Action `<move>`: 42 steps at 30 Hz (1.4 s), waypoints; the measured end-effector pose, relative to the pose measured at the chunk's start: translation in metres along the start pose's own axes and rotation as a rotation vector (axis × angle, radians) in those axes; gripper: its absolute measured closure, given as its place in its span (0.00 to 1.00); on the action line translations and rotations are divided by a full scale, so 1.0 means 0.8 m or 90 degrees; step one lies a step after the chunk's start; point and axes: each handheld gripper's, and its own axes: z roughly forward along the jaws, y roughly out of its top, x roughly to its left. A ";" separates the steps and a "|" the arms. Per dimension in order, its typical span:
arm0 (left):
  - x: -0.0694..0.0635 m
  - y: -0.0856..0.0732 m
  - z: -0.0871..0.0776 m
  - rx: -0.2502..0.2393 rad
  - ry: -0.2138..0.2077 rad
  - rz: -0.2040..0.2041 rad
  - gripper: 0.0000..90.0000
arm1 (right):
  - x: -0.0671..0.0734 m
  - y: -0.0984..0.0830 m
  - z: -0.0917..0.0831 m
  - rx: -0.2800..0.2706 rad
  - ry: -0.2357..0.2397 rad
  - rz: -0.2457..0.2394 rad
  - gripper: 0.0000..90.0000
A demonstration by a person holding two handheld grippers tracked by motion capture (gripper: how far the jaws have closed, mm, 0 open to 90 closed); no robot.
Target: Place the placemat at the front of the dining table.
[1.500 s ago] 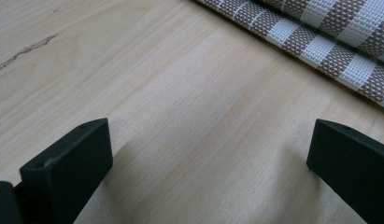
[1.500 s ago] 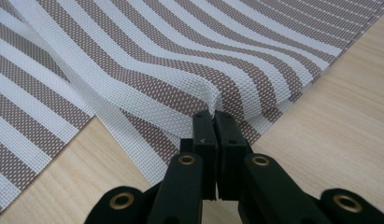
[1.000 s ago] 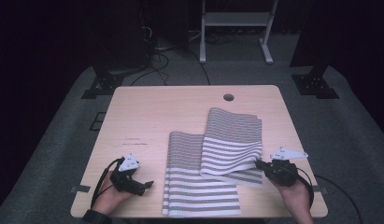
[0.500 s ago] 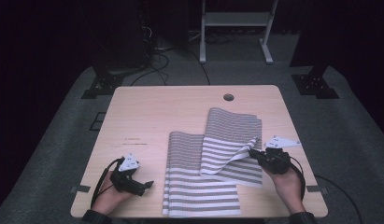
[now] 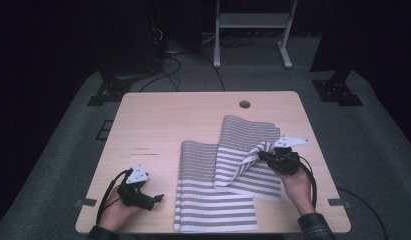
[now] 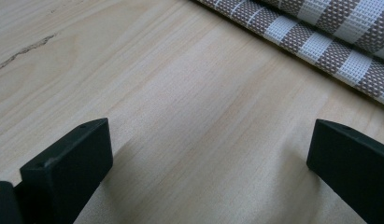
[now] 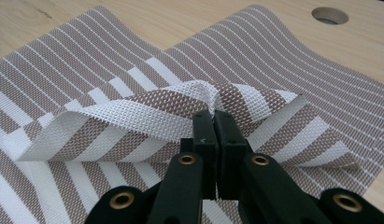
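Nearest the person, the left tool [image 5: 152, 199] rested wide open on the desk [image 5: 168, 120], just left of the striped mat [image 5: 215, 210]. Farther off, the right tool [image 5: 265, 154] pinched the mat's lifted right edge, which curled leftward over the flat part beyond.

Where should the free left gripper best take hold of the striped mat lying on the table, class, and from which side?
Probably the striped mat by its near left edge, approached from the left along the table. The mat lies flat, its edge faces the open left gripper, and bare wood lies between them.
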 end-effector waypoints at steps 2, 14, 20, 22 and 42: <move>0.001 -0.001 0.000 0.000 -0.003 0.003 0.00 | 0.000 0.005 0.003 -0.004 0.003 0.002 0.98; 0.001 -0.001 -0.001 0.000 -0.009 0.008 0.00 | 0.004 0.031 0.023 -0.004 0.012 -0.015 0.98; 0.001 -0.001 -0.001 -0.001 -0.009 0.007 0.00 | 0.007 0.041 0.033 -0.002 0.015 -0.022 0.98; 0.001 -0.001 -0.001 -0.001 -0.009 0.007 0.00 | 0.009 0.044 0.036 -0.001 0.013 -0.025 0.98; 0.001 -0.001 -0.001 0.000 -0.009 0.008 0.00 | 0.021 0.086 0.060 -0.007 0.030 -0.036 0.98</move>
